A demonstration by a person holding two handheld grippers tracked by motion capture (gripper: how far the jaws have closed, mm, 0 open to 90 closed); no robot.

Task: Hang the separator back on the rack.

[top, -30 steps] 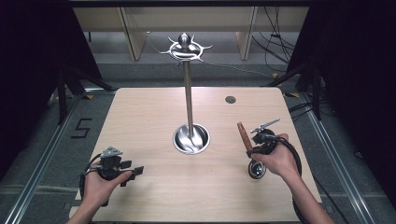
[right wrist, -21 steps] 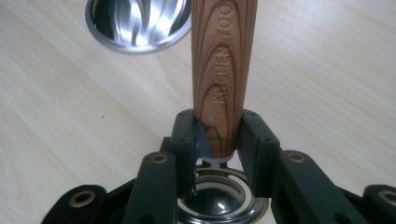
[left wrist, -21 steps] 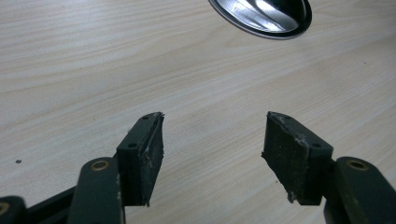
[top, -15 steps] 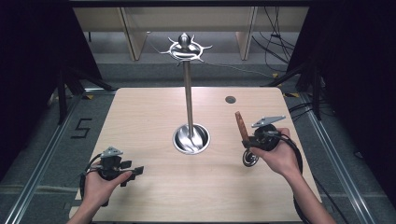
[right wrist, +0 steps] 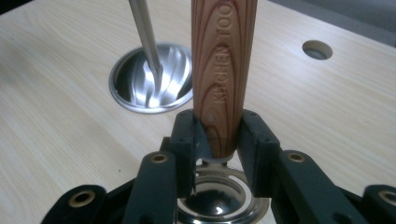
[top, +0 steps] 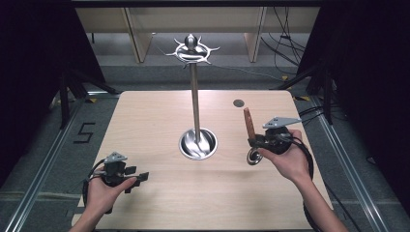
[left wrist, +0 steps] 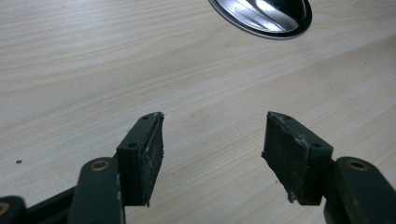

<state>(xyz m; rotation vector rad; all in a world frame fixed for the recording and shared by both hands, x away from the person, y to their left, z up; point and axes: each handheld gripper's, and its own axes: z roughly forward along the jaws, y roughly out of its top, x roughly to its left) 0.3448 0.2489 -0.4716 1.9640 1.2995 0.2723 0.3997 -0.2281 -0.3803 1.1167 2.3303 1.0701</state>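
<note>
**Ladle in right claw, near right edge**

Your right claw (right wrist: 217,135) pinches the wooden handle of a ladle (top: 249,126), held near the surface's (top: 159,121) right edge, its bowl low and handle tilted up. The stand (top: 195,96) rises mid-surface. Your left claw (left wrist: 212,154) rests spread, holding nothing, by the near left corner.

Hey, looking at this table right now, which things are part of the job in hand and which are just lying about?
In the job:
- wooden-handled steel kitchen tool, handle clamped in the right gripper, metal end low near the tabletop
- tall steel hook stand with round dished base, probably where the tool will hang

Lying about:
- left gripper, open and holding nothing
- round hole in the light wooden table
</note>
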